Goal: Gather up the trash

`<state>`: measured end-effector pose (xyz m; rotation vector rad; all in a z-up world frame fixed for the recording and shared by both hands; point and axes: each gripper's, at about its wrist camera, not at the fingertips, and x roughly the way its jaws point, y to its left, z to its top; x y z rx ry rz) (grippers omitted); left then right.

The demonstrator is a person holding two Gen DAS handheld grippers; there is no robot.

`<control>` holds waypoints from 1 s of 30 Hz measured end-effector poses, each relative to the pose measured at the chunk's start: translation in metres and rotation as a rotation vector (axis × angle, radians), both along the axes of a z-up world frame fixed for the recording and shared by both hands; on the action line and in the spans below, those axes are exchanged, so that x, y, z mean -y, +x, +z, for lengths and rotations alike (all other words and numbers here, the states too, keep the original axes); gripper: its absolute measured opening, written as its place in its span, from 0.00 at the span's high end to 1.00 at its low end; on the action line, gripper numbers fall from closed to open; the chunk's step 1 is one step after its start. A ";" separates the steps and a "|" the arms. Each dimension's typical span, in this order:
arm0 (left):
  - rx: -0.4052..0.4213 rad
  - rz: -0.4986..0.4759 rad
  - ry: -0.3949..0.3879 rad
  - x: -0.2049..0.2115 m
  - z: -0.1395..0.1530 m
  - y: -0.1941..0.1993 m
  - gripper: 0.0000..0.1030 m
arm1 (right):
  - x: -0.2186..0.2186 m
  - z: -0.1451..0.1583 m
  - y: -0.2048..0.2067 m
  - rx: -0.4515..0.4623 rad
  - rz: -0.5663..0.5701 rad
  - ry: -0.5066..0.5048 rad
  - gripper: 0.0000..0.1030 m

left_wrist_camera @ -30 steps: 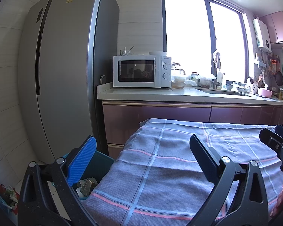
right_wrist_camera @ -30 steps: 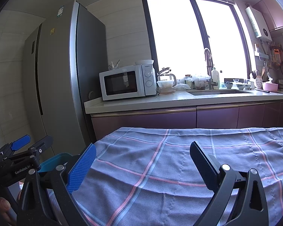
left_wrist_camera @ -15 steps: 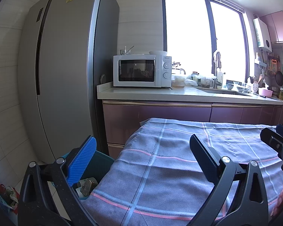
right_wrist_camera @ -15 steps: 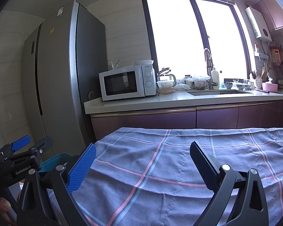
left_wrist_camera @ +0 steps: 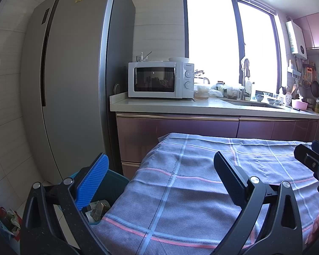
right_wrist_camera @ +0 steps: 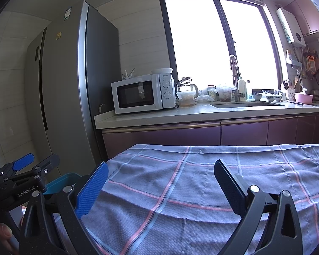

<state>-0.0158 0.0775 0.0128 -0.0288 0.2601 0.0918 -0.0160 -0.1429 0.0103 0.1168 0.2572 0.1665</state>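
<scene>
A teal trash bin (left_wrist_camera: pixel 113 183) stands on the floor at the table's left edge, with crumpled paper trash (left_wrist_camera: pixel 98 209) inside; its rim also shows in the right wrist view (right_wrist_camera: pixel 62 180). My left gripper (left_wrist_camera: pixel 161 182) is open and empty, held above the table's left end beside the bin. My right gripper (right_wrist_camera: pixel 161 184) is open and empty above the checked tablecloth (right_wrist_camera: pixel 202 180). The left gripper shows at the left of the right wrist view (right_wrist_camera: pixel 23 176). No loose trash shows on the cloth.
A tall grey fridge (left_wrist_camera: pixel 74 85) stands at the left. A counter (left_wrist_camera: pixel 202 107) with a white microwave (left_wrist_camera: pixel 159 79), sink and dishes runs behind the table. A bag of rubbish (left_wrist_camera: pixel 6 218) lies on the floor at the far left.
</scene>
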 end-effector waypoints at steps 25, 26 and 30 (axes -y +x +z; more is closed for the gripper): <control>0.001 0.002 -0.002 0.000 0.000 0.000 0.05 | 0.002 0.001 0.000 0.003 -0.005 0.000 0.07; 0.001 0.001 -0.003 0.000 0.000 0.000 0.05 | 0.002 0.001 -0.001 0.003 -0.004 0.001 0.07; 0.000 0.001 -0.001 0.000 0.000 0.000 0.05 | 0.002 0.000 0.000 0.002 -0.006 0.004 0.07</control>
